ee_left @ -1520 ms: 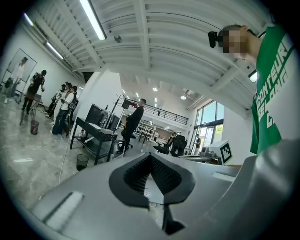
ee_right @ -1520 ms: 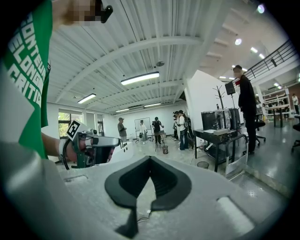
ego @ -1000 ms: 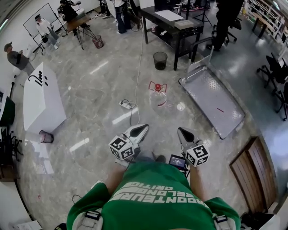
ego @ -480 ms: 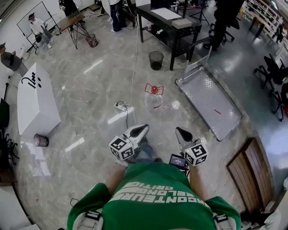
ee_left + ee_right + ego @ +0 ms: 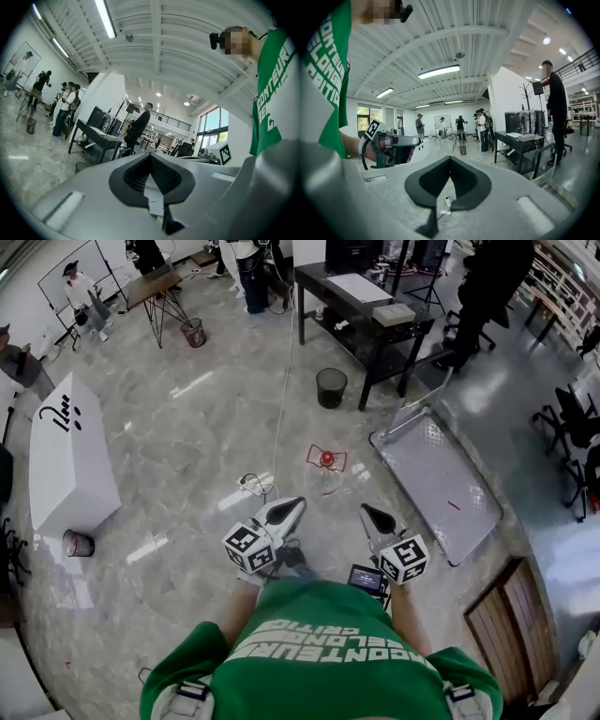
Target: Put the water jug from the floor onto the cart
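Water jug, red-capped, stands on the floor at the person's twelve o'clock. The cart lies at its three o'clock, seemingly just apart. Only the head view shows both. In their own views, left gripper and right gripper have jaws together, empty.

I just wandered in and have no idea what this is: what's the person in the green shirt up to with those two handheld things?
A person in green holds a two-jawed tool in each hand. The left tool and the right tool are both shut and empty, pointing ahead. The clear water jug with a red cap stands on the floor just in front of them, untouched. The flat metal cart it is meant for sits to the jug's right.
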The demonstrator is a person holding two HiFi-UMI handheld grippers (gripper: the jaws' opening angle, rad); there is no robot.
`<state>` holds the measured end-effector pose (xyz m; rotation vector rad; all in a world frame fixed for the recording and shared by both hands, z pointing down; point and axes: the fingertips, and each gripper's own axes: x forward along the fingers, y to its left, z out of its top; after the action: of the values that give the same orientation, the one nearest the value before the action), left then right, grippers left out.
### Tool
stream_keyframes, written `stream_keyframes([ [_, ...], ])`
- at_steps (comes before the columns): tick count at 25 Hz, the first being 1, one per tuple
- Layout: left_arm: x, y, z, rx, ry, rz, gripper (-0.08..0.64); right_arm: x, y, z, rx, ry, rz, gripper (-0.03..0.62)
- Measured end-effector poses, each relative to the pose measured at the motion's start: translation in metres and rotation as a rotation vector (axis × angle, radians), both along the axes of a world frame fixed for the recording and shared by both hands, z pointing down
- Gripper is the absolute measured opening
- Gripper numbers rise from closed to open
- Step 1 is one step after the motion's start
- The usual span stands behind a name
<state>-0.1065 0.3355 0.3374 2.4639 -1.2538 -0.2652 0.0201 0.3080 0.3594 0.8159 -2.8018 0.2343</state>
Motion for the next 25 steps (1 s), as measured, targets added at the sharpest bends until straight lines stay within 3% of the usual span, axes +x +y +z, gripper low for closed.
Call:
stream_keyframes([
  [10, -0.063, -0.049, 0.006, -0.027, 0.001, -0.011, 0.017, -0.066, -0.055, 0.012, -0.033, 0.003, -0.023, -0.008],
  [25, -0.085, -0.076, 0.022, -0.057, 0.038, -0.004, 0.016, -0.08, -0.091, 0.025, -0.064, 0.054, -0.015, -0.008],
])
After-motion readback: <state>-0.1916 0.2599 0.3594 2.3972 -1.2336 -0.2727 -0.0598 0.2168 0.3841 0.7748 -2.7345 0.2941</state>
